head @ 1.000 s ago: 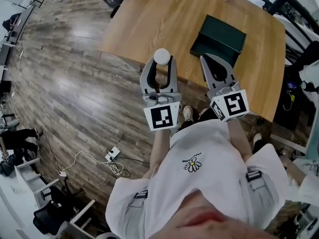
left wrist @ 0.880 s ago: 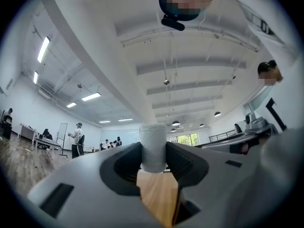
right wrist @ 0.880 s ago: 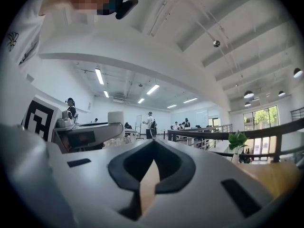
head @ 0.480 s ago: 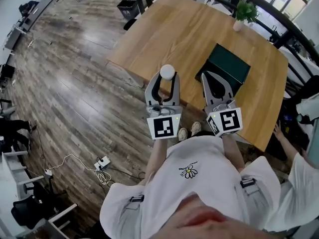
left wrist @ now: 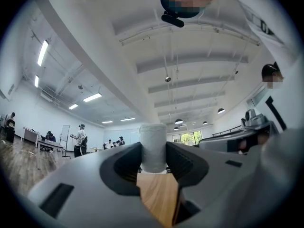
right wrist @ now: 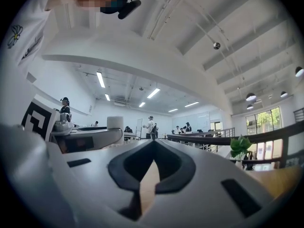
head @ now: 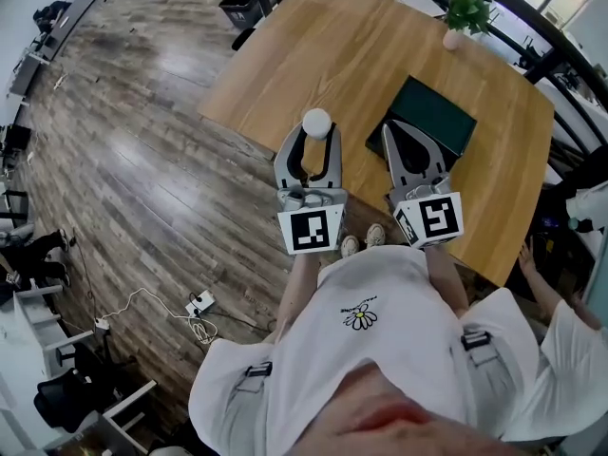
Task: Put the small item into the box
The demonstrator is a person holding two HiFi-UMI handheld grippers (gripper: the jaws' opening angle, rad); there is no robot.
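My left gripper (head: 315, 131) is shut on a small white round item (head: 316, 122), held at its fingertips over the near edge of the wooden table (head: 332, 55). In the left gripper view the white item (left wrist: 153, 147) stands as a short cylinder pinched between the two jaws. My right gripper (head: 391, 131) is shut with nothing in it, its tips by the near-left corner of the dark green box (head: 427, 122), whose lid looks closed. In the right gripper view the jaws of the right gripper (right wrist: 153, 148) meet tip to tip.
A small potted plant (head: 464, 15) stands at the table's far edge. Wooden floor (head: 133, 160) lies to the left, with a cable and power strip (head: 198, 304) on it. A second person (head: 560, 350) stands at the right, and black railings run behind the table.
The head view has tilted so that more of the table and the plant show. Both grippers keep their places relative to the box, the left one still holding the white item.
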